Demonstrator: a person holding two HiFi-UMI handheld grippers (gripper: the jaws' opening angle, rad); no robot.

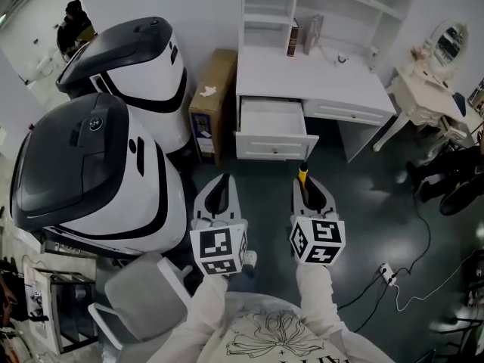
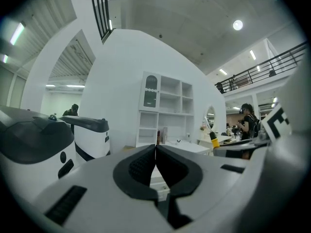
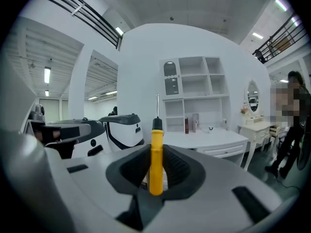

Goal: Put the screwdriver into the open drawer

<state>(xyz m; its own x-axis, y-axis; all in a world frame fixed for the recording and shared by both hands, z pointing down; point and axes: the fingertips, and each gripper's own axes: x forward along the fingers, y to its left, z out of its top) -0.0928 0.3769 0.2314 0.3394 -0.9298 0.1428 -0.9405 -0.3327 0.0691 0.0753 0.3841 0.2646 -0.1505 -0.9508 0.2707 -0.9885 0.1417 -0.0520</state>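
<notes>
Screwdriver (image 3: 156, 165) stands upright, its smooth yellow plastic handle clenched between the ribbed black pads of the right claw (image 3: 156, 150), thin metal shaft pointing up, probably so that it rides firmly without slipping. The left claw (image 2: 156, 154) is pinched together on nothing. Farther off, the white desk (image 1: 318, 82) has its boxy drawer (image 1: 274, 147) pulled open, well apart from the tool.

Both arms reach forward side by side in white sleeves (image 1: 206, 302), each gripper held close to level and pointing ahead. The left gripper (image 1: 219, 187) has its jaws pressed together with nothing between them. The right gripper (image 1: 308, 189) clamps the yellow handle of a screwdriver (image 3: 156, 159), which stands upright between its jaws.
</notes>
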